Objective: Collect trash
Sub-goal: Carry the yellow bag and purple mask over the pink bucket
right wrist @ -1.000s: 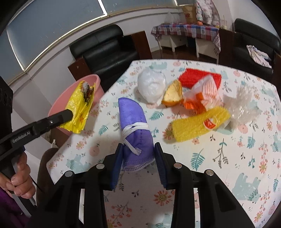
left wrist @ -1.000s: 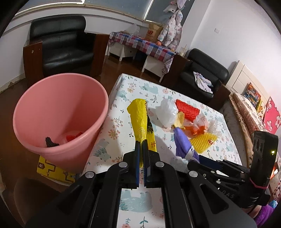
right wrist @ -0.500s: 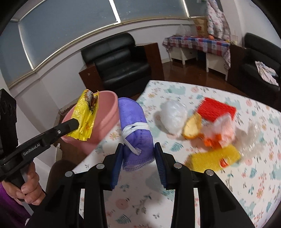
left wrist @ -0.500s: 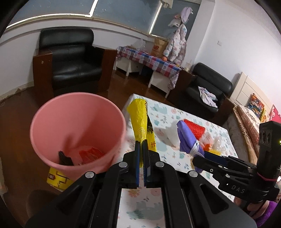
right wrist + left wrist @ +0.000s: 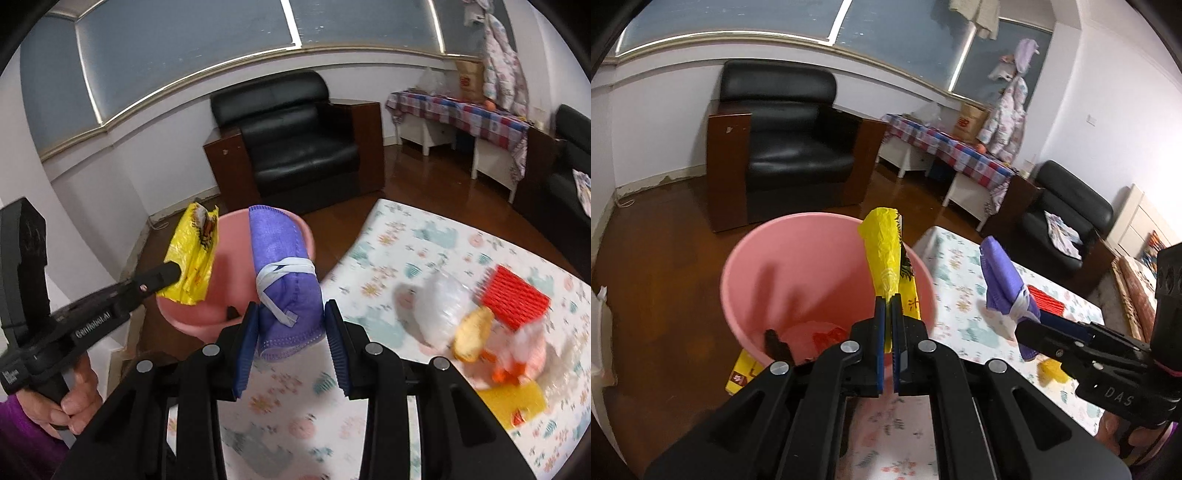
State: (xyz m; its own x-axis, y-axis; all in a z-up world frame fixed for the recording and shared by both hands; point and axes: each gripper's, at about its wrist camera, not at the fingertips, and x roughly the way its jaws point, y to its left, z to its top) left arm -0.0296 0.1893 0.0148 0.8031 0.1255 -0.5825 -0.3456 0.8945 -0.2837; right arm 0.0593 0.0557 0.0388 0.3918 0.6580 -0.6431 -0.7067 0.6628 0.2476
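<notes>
Left gripper: jaws pinched right together on the lower end of a yellow wrapper, which stands up from the tips; from the right wrist view the same gripper comes in from the left with the wrapper at its tip
Left hand: wrapped round the grip of that tool, a purple sleeve at the wrist
Right gripper: jaws partway apart, blue pads pressed on both sides of a folded purple face mask with its white ear loops wound round it; the mask also shows in the left wrist view, sticking up from the tip of the right gripper
Yellow wrapper, place: held in the air over the open mouth of the pink bin, by its right-hand rim
Mask, place: off the table, above its edge, just right of the bin
Inside the bin: a dark scrap and something red at the bottom
Under the bin: a flat yellow box on the floor
Still on the table: a white plastic bag, an orange-yellow piece, a red ribbed foam net, a yellow foam net, blurred
Further back: a black armchair against the wall, a side table with a checked cloth, windows above
</notes>
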